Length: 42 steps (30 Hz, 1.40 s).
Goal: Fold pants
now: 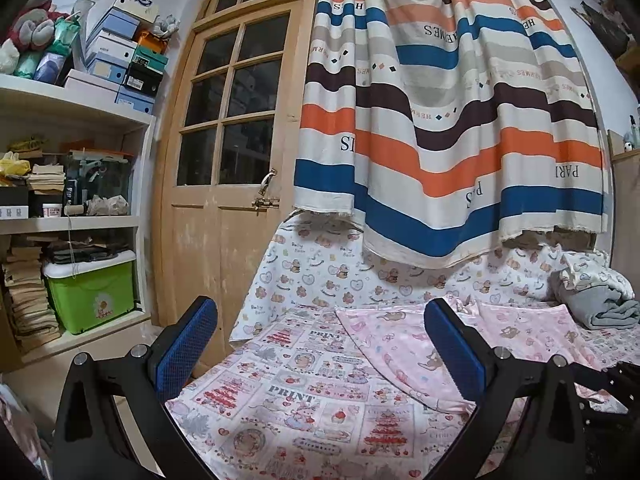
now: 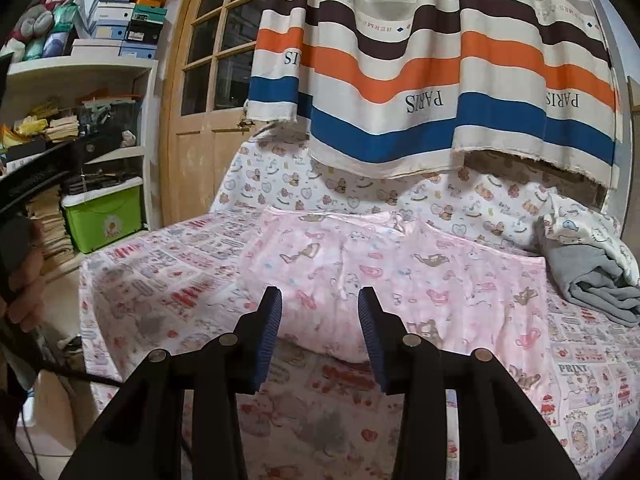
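Two hand-held tongs hover over a bed covered with a printed sheet (image 1: 304, 392). Neither one grips anything.

The left tongs (image 1: 320, 348) stand wide open, pointing roughly level, with only the sheet showing between the blue pads. The right tongs (image 2: 320, 332) tilt downward and are partly open — a clear gap between the pads, nothing pinched.

The pink pants (image 2: 400, 280) lie folded into a flat, roughly rectangular bundle on the bed. From the right tongs they sit just ahead, their near edge showing in the gap between the pads. From the left tongs they lie ahead and to the right, partly hidden behind the right-hand pad. Farther right of both tongs, a crumpled grey garment (image 2: 596, 284) rests near the bundle's far corner, apart from it. A striped curtain (image 1: 448, 120) hangs beyond the bed, and a wooden door (image 1: 224, 128) stands ahead to the left.

The pants look folded at least once, so the likely risk is spoiling that fold. A pinch taking only the top layer would peel it back, and dragging the bundle could bunch up the loose sheet. A reach too far right could snag the grey garment.
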{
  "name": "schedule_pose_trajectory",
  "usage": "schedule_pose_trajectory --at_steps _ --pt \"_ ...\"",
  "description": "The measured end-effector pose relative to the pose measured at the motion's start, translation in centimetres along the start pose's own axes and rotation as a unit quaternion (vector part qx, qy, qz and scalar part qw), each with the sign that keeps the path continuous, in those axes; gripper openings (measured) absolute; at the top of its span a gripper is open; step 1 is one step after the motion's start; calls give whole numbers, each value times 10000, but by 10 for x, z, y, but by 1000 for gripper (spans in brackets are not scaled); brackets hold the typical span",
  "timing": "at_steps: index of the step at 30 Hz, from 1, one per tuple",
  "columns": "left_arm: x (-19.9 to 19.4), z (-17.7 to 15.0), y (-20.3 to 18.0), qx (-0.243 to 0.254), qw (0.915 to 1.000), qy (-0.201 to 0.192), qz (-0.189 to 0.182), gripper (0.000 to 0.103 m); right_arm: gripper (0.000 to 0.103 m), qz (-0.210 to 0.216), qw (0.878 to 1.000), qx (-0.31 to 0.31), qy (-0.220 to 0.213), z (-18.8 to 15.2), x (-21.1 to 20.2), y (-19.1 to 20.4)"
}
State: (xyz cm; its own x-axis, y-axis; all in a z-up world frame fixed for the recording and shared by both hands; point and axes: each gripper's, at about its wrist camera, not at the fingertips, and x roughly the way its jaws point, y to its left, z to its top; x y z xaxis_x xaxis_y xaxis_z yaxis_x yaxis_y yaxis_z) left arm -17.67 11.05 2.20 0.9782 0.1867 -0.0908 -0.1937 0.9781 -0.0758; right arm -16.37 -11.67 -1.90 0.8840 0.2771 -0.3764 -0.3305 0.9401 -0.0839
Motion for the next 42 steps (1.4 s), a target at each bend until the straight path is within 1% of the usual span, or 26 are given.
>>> schedule_pose_trajectory --at_steps 2,3,8,10,12,14,16,17,18,19,20,22,23,25,28,30,32,35,37,39,40,42 --pt "0 -1 0 5 10000 -9 -3 103 49 -74 10000 3 60 1 4 -3" --pt "0 -1 -1 6 10000 -20 -10 103 54 -156 9998 -5 81 1 6 -4" --pt "2 -11 -3 30 10000 23 -16 103 55 -321 9995 -73 33 -10 0 -4" --pt "1 -18 -4 56 9999 64 -58 103 63 -343 9993 -154 38 -17 -2 0" --pt "1 -23 -6 119 9999 67 -14 103 64 -287 9992 -287 43 -22 -2 3" --pt "1 -26 -6 160 9998 60 34 103 64 -179 9983 -540 157 -25 2 11" --pt "2 -27 -4 156 9997 141 106 103 64 189 9935 -970 560 -21 11 21" --pt "3 -27 -3 144 9997 193 84 103 64 329 9907 -1121 695 -18 15 25" --pt "4 -26 -2 149 9996 222 39 103 64 490 9874 -1293 764 -13 19 28" --pt "4 -26 -1 179 9996 219 24 103 58 598 9854 -1405 749 -9 22 30" --pt "4 -26 -1 227 9995 200 35 103 54 681 9835 -1479 785 -6 25 32" --pt "6 -25 0 286 9994 200 -16 103 40 889 9778 -1644 953 0 38 39" --pt "7 -25 1 282 9994 194 -28 103 38 945 9763 -1684 975 1 42 41" --pt "10 -25 0 305 9994 151 35 103 37 1088 9735 -1699 1075 2 55 45" --pt "13 -26 -6 508 9984 46 229 103 36 1251 9717 -1547 1270 2 70 46" --pt "18 -27 -9 564 9982 109 157 103 36 1291 9707 -1511 1348 1 76 47" --pt "24 -29 -11 554 9981 257 -18 103 36 1253 9709 -1507 1375 0 80 48" --pt "32 -32 -10 536 9980 338 -34 103 36 1276 9705 -1489 1405 2 87 46" --pt "39 -35 -8 383 9981 479 -62 103 36 1332 9695 -1400 1507 5 93 44" --pt "48 -37 -4 161 9971 714 -210 103 36 1413 9686 -1286 1588 8 98 42" --pt "52 -38 -2 86 9964 805 -235 103 33 1479 9683 -1211 1606 10 100 40" --pt "57 -37 1 9 9962 859 -132 103 18 1368 9715 -1120 1580 11 104 37"
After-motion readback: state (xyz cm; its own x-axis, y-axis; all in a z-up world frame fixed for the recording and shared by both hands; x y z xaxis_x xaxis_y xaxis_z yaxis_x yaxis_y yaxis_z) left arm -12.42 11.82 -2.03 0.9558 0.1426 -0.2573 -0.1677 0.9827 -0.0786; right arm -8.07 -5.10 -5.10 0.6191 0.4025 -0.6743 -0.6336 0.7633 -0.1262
